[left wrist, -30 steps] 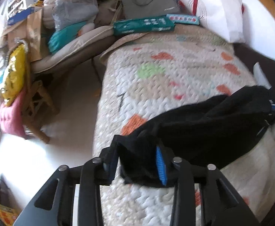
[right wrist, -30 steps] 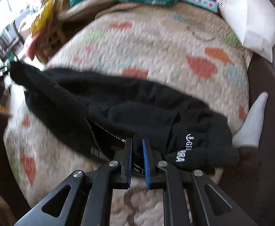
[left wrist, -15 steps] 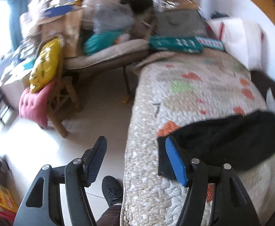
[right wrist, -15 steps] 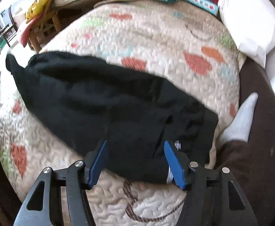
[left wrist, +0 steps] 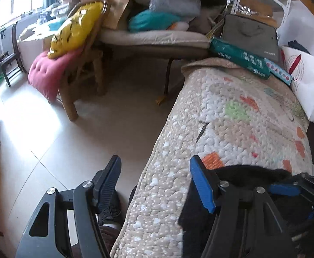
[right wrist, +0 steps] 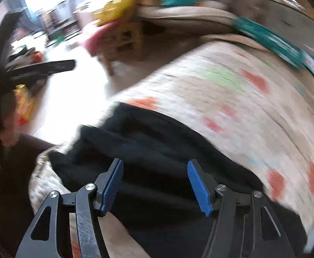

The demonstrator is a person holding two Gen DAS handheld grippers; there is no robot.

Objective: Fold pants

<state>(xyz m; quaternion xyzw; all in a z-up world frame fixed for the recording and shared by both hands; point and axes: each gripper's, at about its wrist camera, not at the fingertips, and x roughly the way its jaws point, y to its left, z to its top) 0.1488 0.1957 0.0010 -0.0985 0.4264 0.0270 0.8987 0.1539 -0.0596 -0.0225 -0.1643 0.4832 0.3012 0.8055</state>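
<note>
My left claw (left wrist: 154, 182) is standing with its jaws apart and nothing between them, having just been opening, and it is hanging over the edge of the quilted bed cover (left wrist: 232, 118) with the floor (left wrist: 75, 133) below one finger. My right claw (right wrist: 154, 182) is likewise spread wide and empty, its jaws having just been opening too, and it is hovering above the black pants (right wrist: 161, 142), no pad pressing on the cloth. The pants are lying in a long dark bundle across the near end of the bed, one end close to the bed's edge; the right view is blurred, so I cannot tell how neat the fold line is. I am judging that one fold is laid and I am now lining up for the next. To do it well, I should be bringing both claws down onto one end of the bundle, pinching all the layers together rather than only the top one, keeping the two grips level with each other, and carrying the end over squarely so the edges are meeting and nothing is sliding off toward the floor.
</note>
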